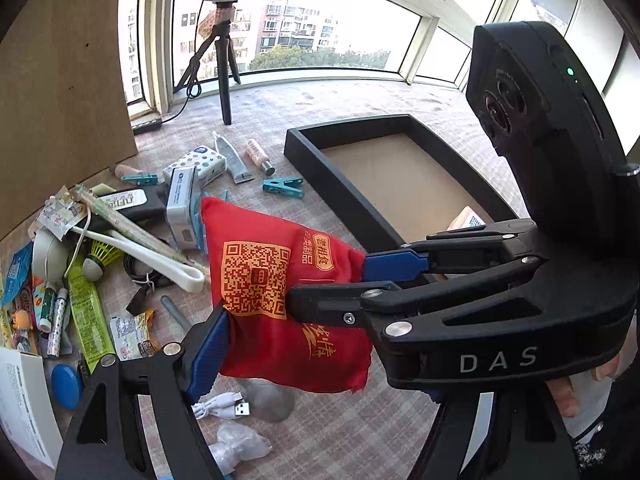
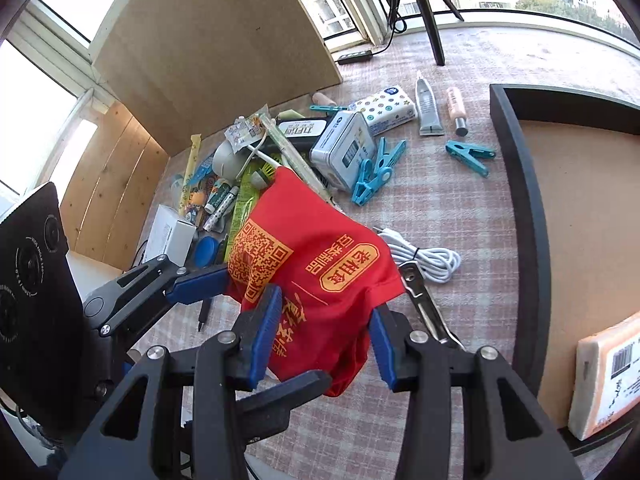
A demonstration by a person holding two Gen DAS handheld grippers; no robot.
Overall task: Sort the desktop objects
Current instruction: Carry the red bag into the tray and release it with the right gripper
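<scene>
While both grippers share one load, a red cloth bag [image 1: 280, 300] printed w/ a QR code hangs stretched between them above the checked tabletop [image 1: 360, 432] – likely so it stays spread for sorting. Left gripper [image 2: 228, 280] pinches one edge; right gripper [image 2: 320, 344] sits half-closed, blue pads against the bag. Black tray [image 1: 332, 172] waits just beside – clutter, incl. a teal clothespin [image 1: 282, 187], lies below.

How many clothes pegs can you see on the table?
3: teal peg near the tray, blue peg beside the tin, teal peg behind the tissue pack. Clutter may hide more.
</scene>
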